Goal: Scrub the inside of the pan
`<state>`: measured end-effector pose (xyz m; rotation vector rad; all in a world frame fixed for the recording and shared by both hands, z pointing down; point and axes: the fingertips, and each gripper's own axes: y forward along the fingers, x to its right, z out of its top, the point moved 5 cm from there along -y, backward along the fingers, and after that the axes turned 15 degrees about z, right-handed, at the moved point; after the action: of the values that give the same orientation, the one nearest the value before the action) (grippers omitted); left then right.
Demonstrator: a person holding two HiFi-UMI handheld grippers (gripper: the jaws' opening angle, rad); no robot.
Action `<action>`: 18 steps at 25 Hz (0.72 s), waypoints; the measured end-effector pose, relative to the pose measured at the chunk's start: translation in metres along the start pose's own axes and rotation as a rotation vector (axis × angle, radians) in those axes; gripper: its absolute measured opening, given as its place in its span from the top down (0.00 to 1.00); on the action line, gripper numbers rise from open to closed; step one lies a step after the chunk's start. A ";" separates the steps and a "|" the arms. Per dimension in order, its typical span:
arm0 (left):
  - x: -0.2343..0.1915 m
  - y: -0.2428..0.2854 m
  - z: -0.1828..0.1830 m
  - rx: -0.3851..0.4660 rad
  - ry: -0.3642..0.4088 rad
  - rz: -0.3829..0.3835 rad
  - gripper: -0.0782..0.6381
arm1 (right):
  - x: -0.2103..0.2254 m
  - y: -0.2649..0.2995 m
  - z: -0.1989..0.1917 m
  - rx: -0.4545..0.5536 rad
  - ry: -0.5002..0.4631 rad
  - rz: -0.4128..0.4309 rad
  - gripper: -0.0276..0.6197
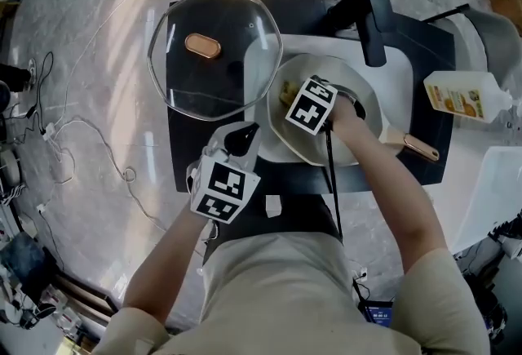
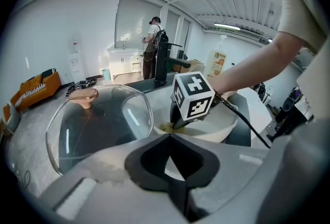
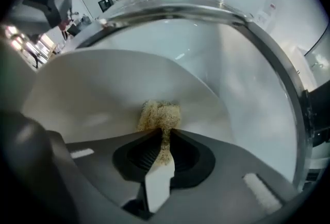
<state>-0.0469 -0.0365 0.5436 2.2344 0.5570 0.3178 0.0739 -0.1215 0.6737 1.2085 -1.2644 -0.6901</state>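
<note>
Fingers of the right gripper are pinching a yellow sponge, pressing it inside the white pan. Left gripper fingers are sitting pressed together, empty, just short of the pan. Glass lid is lying beside the pan on the worktop.

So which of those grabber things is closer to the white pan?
Right. The right gripper is down inside the pan, holding a sponge against its inner surface. The left gripper is shut and empty, outside the pan's near rim, beside the glass lid.
</note>
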 end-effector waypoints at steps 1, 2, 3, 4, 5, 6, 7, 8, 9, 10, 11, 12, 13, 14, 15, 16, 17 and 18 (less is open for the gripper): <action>0.001 0.000 -0.002 -0.005 -0.005 0.002 0.89 | 0.007 0.002 -0.006 -0.016 -0.006 -0.037 0.87; 0.001 0.000 -0.004 -0.011 -0.008 0.004 0.89 | 0.014 0.003 -0.012 -0.039 -0.013 -0.070 0.87; 0.002 0.000 -0.005 -0.015 -0.006 0.006 0.89 | 0.021 0.003 -0.020 -0.070 -0.017 -0.100 0.87; 0.002 0.000 -0.005 -0.017 -0.002 0.006 0.89 | 0.027 0.004 -0.029 -0.105 -0.018 -0.125 0.87; 0.002 0.000 -0.005 -0.016 0.002 0.003 0.89 | 0.032 0.005 -0.039 -0.142 -0.017 -0.143 0.87; 0.002 0.000 -0.003 -0.013 0.007 0.000 0.89 | 0.036 0.005 -0.049 -0.177 -0.011 -0.155 0.88; 0.003 -0.001 -0.001 -0.008 0.014 -0.003 0.89 | 0.039 0.004 -0.060 -0.205 0.002 -0.157 0.88; 0.003 -0.002 0.002 -0.002 0.024 -0.005 0.89 | 0.040 0.004 -0.069 -0.220 0.025 -0.152 0.88; 0.003 -0.002 0.005 0.004 0.033 -0.007 0.89 | 0.040 0.002 -0.078 -0.227 0.057 -0.140 0.88; 0.004 -0.003 0.006 0.009 0.039 -0.008 0.89 | 0.039 0.000 -0.086 -0.232 0.090 -0.121 0.88; 0.005 -0.004 0.008 0.014 0.044 -0.009 0.89 | 0.036 -0.003 -0.093 -0.239 0.120 -0.097 0.88; 0.006 -0.006 0.009 0.017 0.048 -0.011 0.89 | 0.032 -0.006 -0.099 -0.249 0.147 -0.068 0.88; 0.007 -0.008 0.011 0.021 0.051 -0.014 0.89 | 0.026 -0.009 -0.105 -0.260 0.170 -0.035 0.88; 0.008 -0.010 0.012 0.024 0.054 -0.015 0.89 | 0.019 -0.012 -0.110 -0.270 0.192 0.000 0.88; 0.009 -0.012 0.014 0.027 0.057 -0.017 0.89 | 0.012 -0.015 -0.114 -0.280 0.213 0.038 0.88; 0.009 -0.014 0.015 0.030 0.062 -0.017 0.89 | 0.004 -0.018 -0.117 -0.288 0.233 0.077 0.88; 0.009 -0.016 0.017 0.035 0.066 -0.016 0.89 | -0.004 -0.021 -0.120 -0.296 0.253 0.117 0.88; 0.009 -0.019 0.020 0.041 0.071 -0.013 0.89 | -0.011 -0.025 -0.121 -0.303 0.269 0.156 0.87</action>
<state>-0.0368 -0.0342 0.5170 2.2648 0.6207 0.3837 0.1909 -0.0833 0.6626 0.9086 -0.9775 -0.5597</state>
